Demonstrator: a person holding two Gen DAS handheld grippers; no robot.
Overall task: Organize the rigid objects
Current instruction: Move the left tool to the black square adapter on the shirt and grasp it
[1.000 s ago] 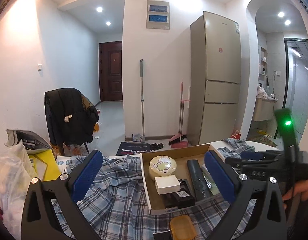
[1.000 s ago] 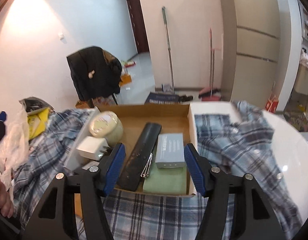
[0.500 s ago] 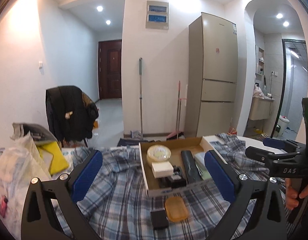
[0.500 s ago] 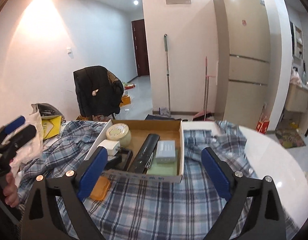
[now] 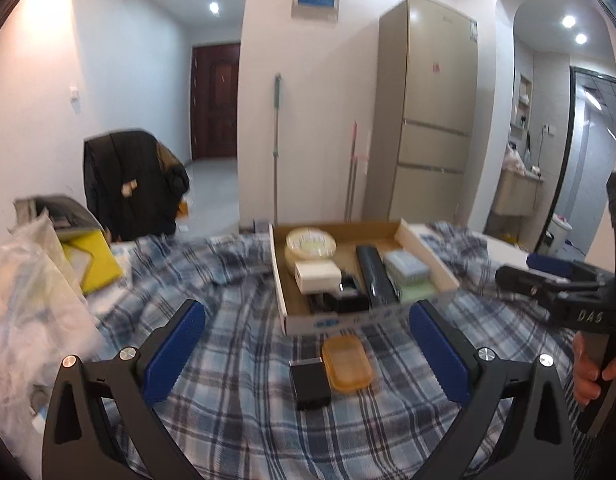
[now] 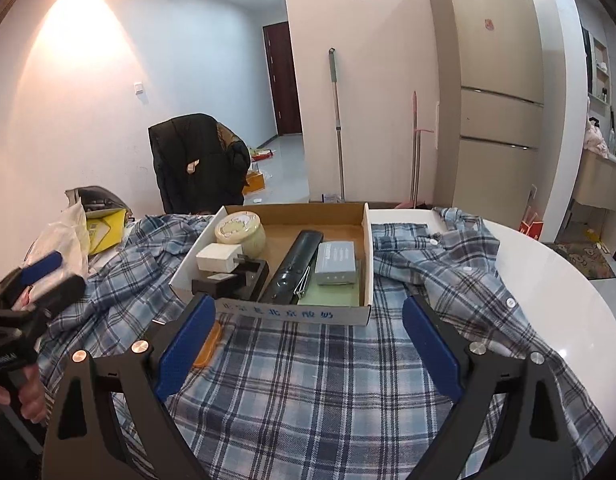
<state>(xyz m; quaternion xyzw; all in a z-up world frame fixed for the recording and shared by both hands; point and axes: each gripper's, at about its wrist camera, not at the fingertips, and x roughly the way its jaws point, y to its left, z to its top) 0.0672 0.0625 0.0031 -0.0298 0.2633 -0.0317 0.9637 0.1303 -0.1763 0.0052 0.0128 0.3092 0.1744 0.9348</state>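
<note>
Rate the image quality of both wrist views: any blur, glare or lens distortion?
Left wrist view: motion-smeared, worst on the plastic bag and the cardboard box print; walls bow with the fisheye. Right wrist view: sharper, the box label shows distinct characters; a warm ceiling-light patch washes the wall, a small glare spot sits on the white table, and the fridge curves.

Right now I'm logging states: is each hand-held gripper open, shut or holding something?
Left hand-held gripper: open, holding nothing.
Right hand-held gripper: open, holding nothing; its jaws have just been opening.

Wide-open right hand-held gripper [image 6: 303, 344] hovers before the cardboard box [image 6: 291, 314] on plaid cloth [image 6: 308, 392]
</note>
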